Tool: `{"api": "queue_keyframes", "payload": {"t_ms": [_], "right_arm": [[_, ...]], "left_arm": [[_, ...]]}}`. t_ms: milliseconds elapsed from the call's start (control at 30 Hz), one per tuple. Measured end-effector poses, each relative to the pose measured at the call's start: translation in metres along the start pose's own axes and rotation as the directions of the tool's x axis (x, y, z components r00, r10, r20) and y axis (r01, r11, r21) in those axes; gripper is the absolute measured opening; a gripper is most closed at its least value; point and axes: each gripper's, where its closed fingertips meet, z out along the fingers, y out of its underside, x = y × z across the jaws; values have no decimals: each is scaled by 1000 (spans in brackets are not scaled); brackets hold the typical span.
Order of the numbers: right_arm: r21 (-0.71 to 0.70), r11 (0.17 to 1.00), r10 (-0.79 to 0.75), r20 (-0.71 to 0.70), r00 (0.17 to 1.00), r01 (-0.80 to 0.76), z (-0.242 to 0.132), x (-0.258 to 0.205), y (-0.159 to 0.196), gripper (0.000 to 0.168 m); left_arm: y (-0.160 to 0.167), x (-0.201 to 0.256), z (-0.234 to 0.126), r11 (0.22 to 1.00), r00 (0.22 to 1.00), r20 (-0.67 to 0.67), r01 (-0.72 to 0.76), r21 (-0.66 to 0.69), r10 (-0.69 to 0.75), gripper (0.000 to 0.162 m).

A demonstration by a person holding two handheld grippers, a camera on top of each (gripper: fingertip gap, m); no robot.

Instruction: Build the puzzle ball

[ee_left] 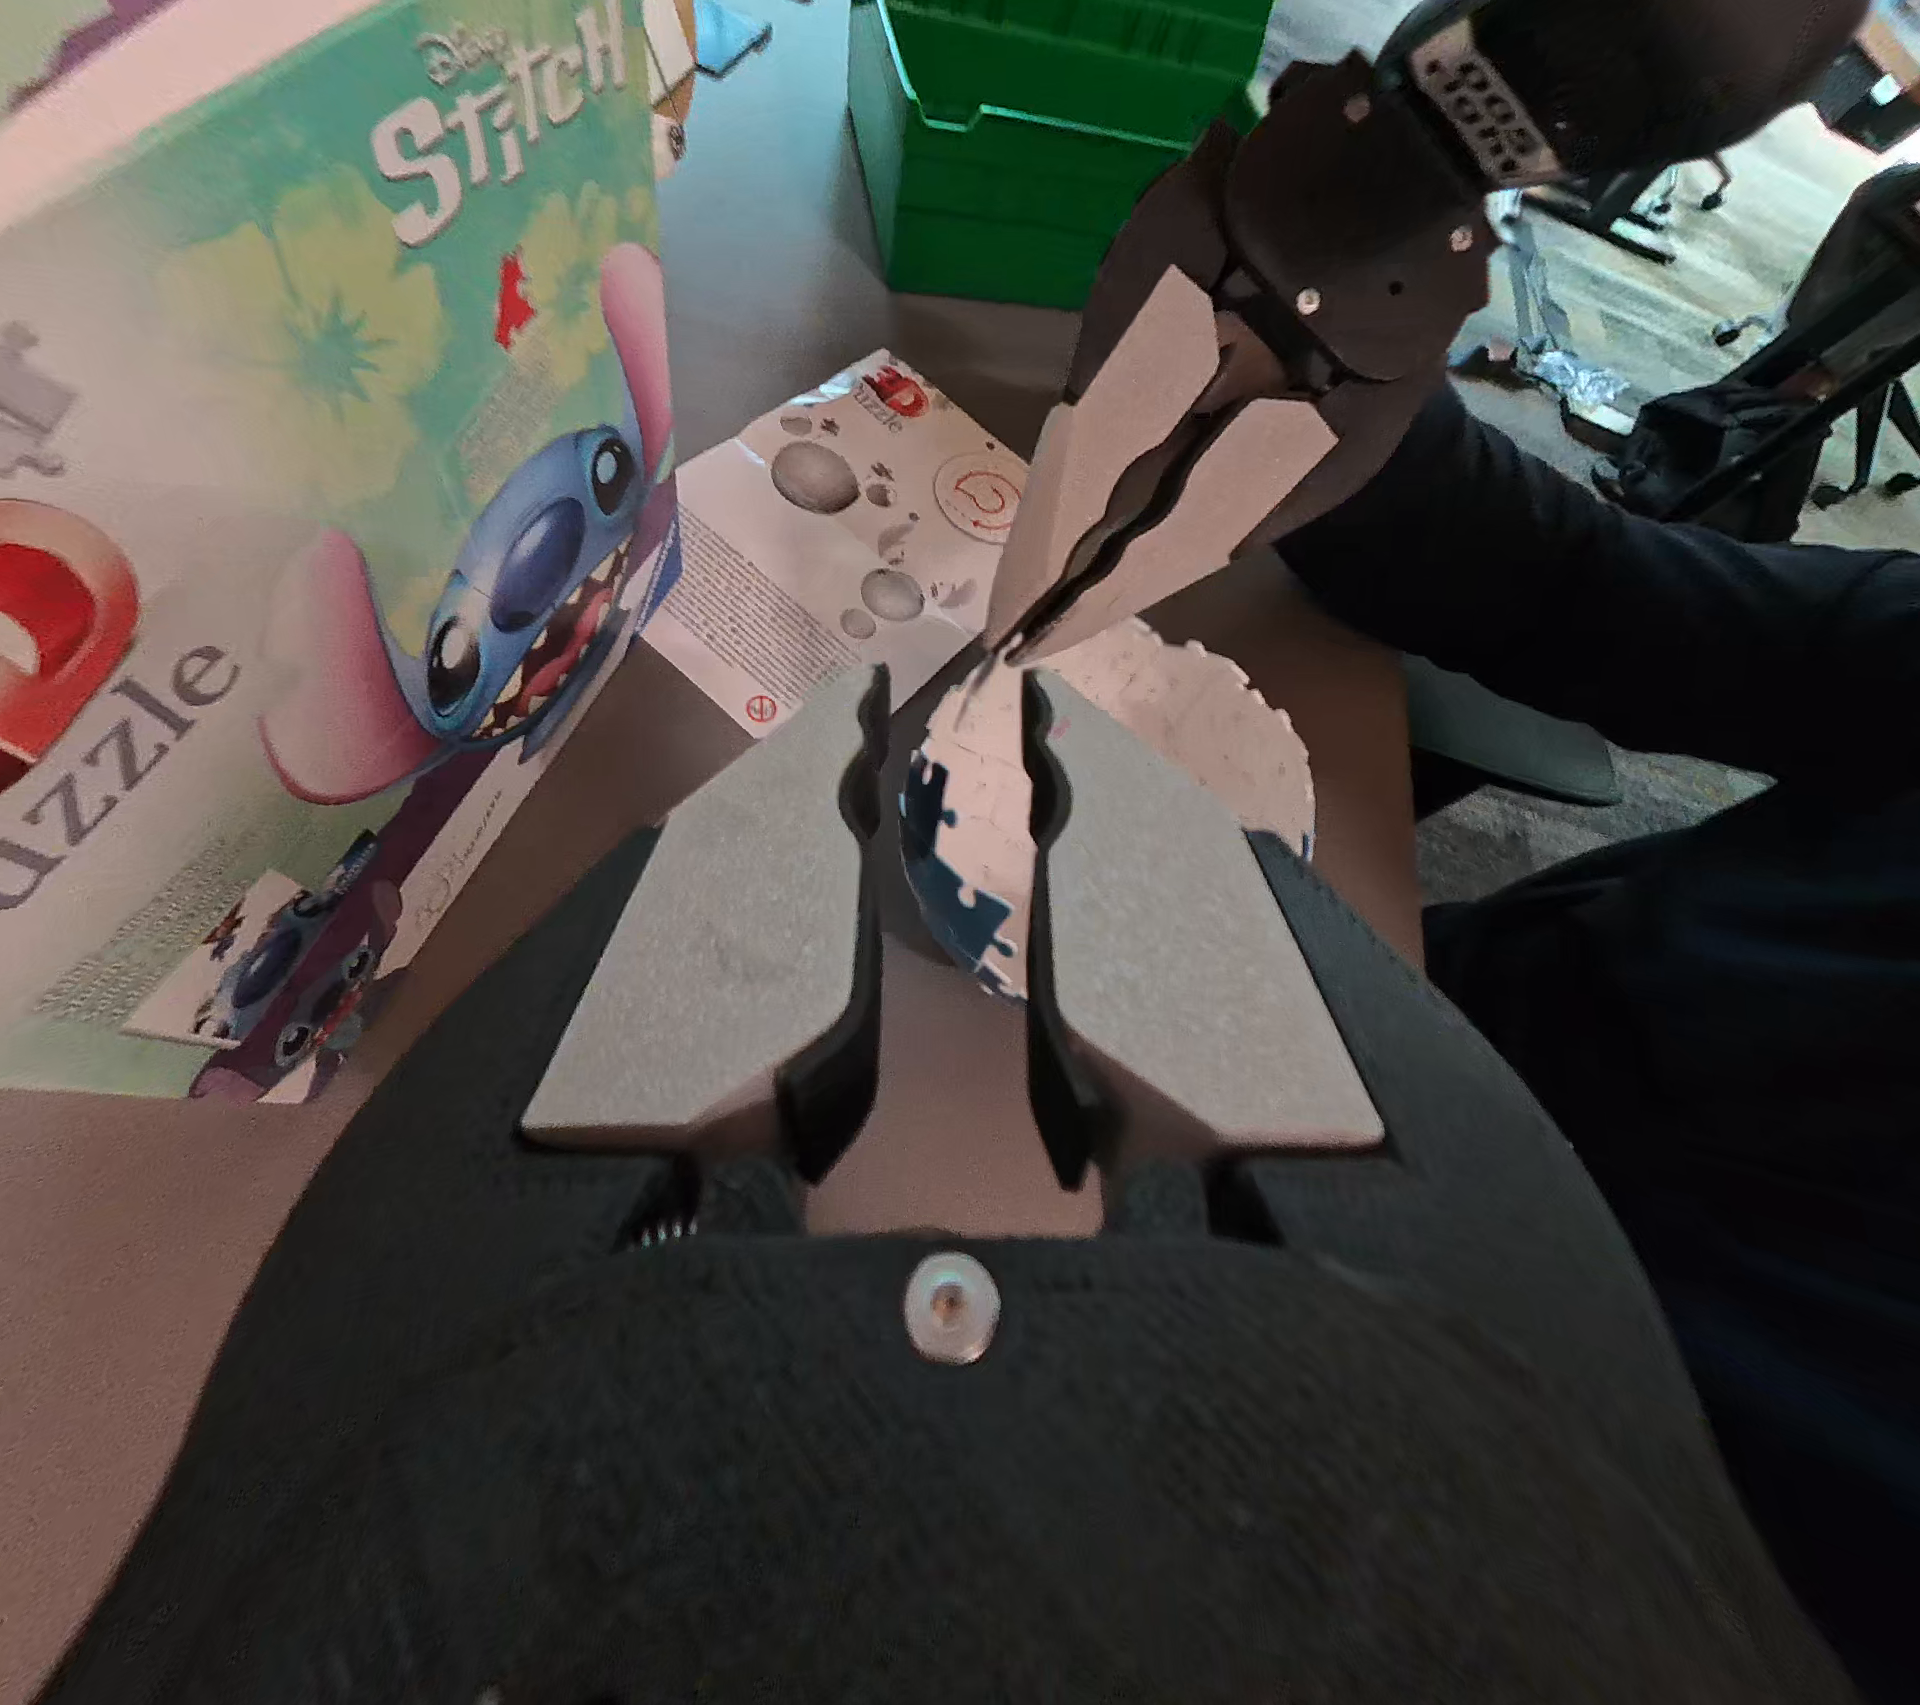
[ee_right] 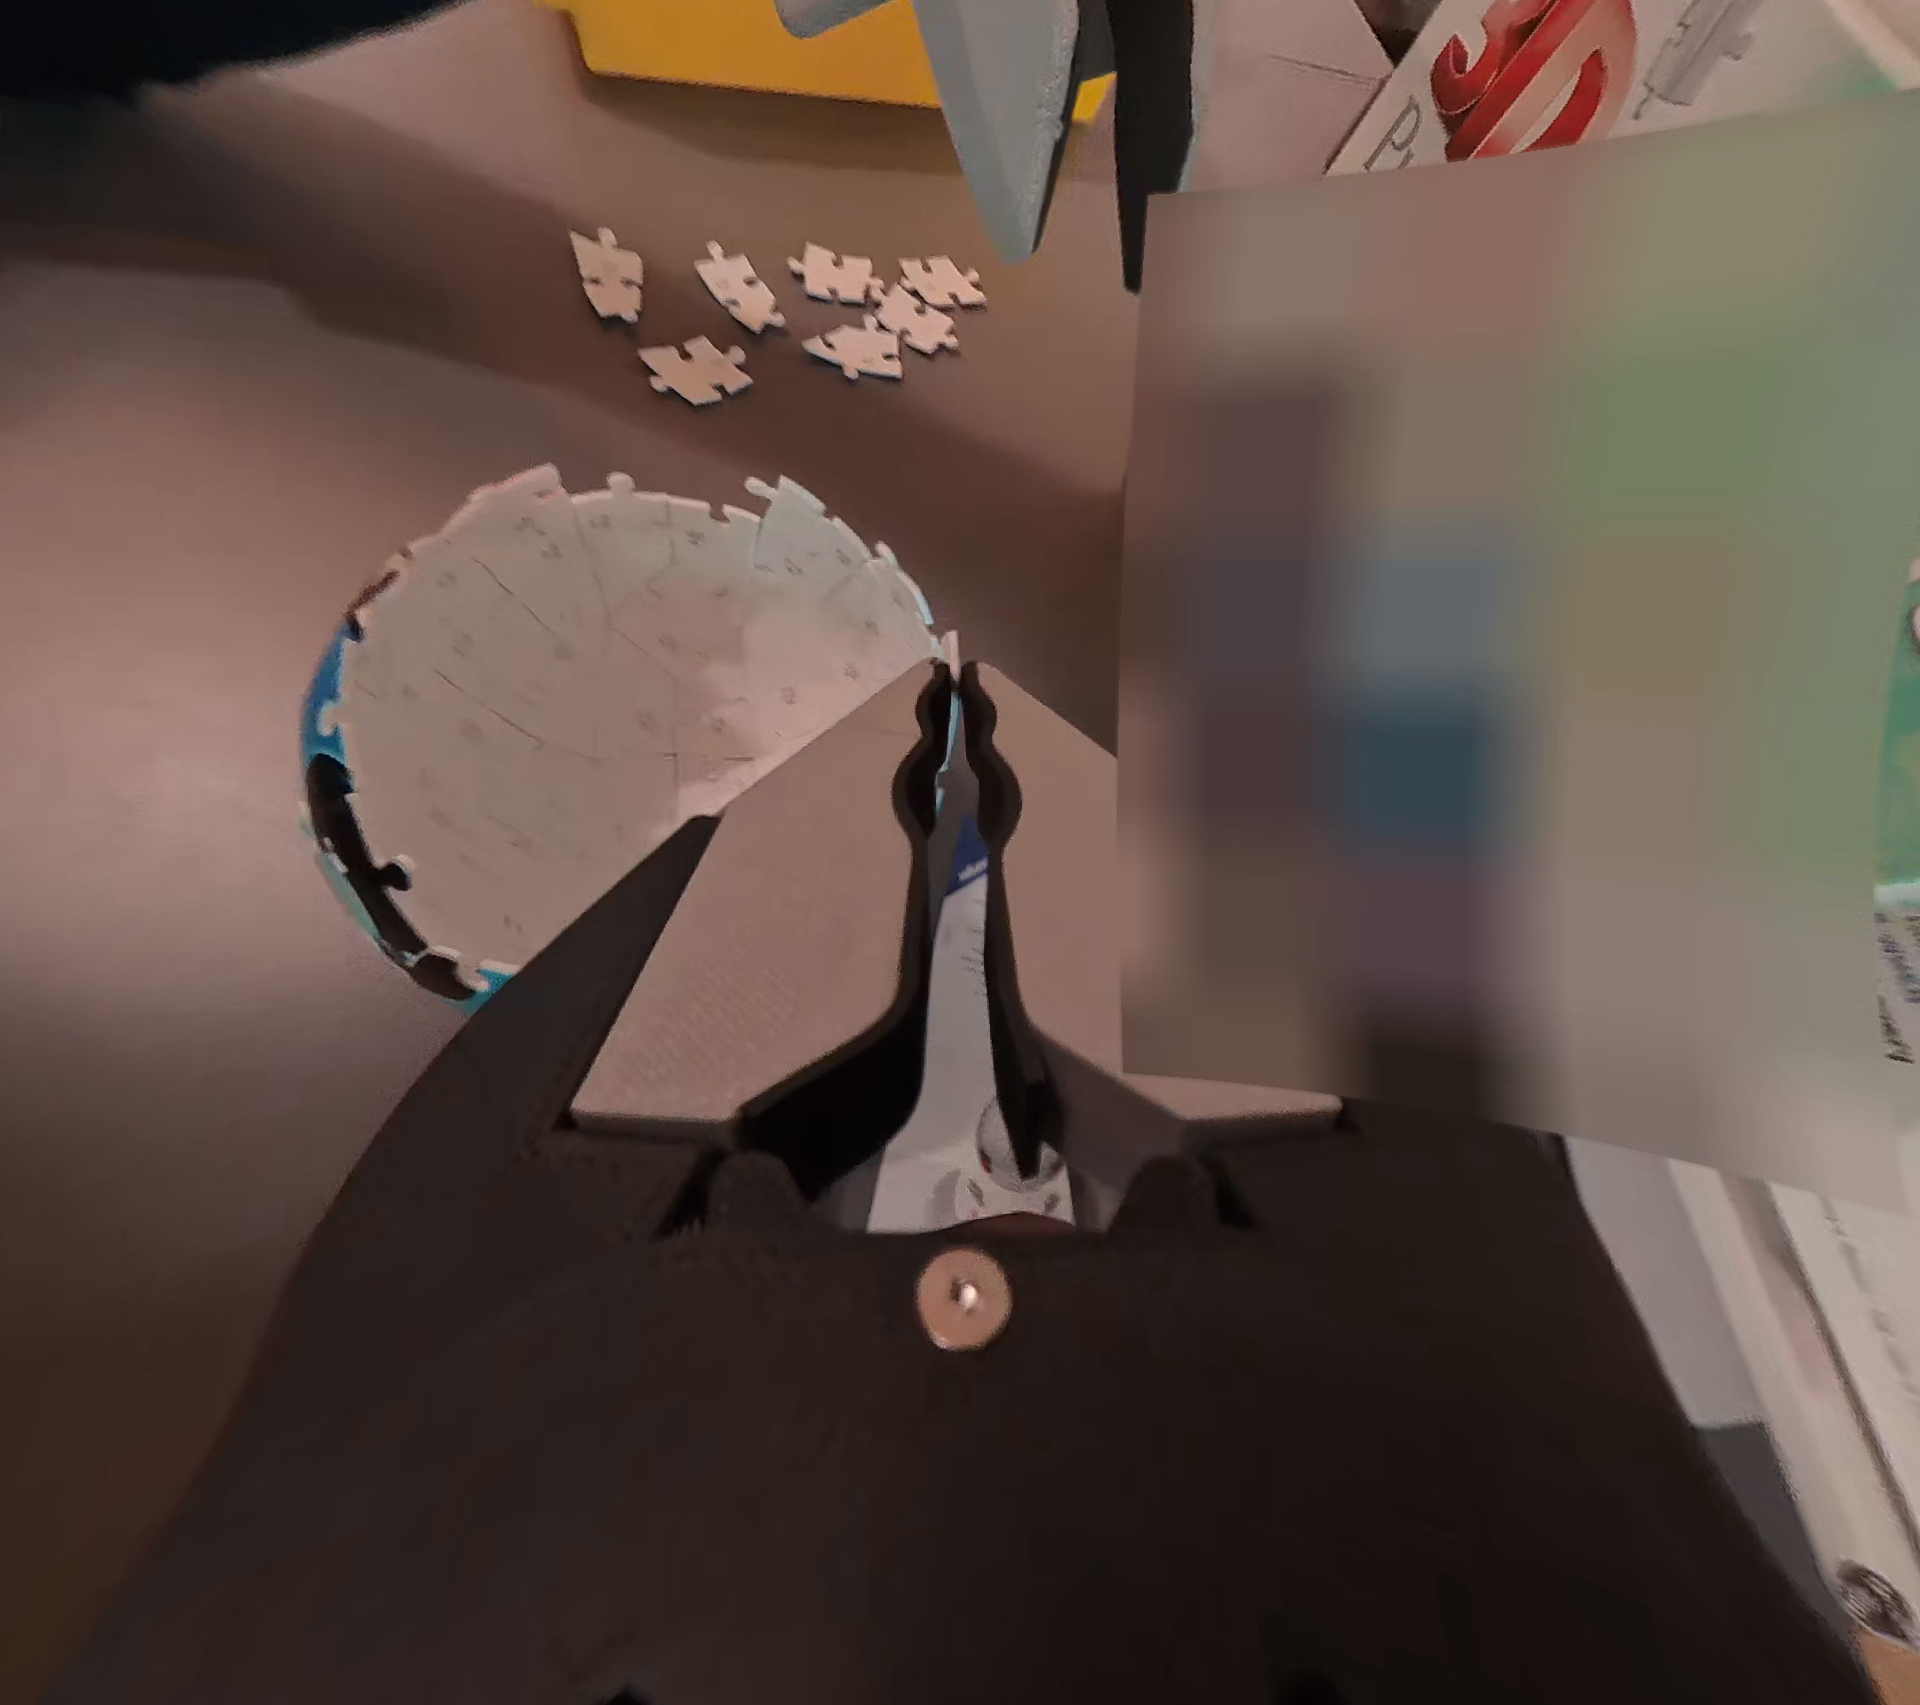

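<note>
On the brown table (ee_right: 208,616) sits the half-built puzzle ball (ee_right: 582,699), an open bowl with white inside up and a blue outer skin; the right gripper (ee_right: 954,679) is clenched on its rim at the near-right edge; the left gripper (ee_left: 954,699) hangs just above the bowl, jaws parted, holding nothing; seven loose pieces (ee_right: 821,305) lie white side up beyond the bowl; the puzzle box (ee_left: 312,408) stands upright beside an instruction sheet (ee_left: 831,533); a green bin (ee_left: 1039,97) stands farther back.
</note>
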Motion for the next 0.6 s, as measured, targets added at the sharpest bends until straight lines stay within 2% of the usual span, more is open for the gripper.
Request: {"api": "queue_keyframes", "payload": {"t_ms": [200,400,600], "right_arm": [[-80,994,-77,-21,997,75,9,-8,5,0],[-114,982,-158,-53,986,152,11,-14,3,0],[-137,976,-180,-57,982,171,14,-16,5,0]], "left_arm": [[26,5,21,982,995,36,-81,-173,89,27],[52,6,44,930,981,68,-148,-337,180,33],[61,7,52,906,976,62,-171,-387,210,36]]}}
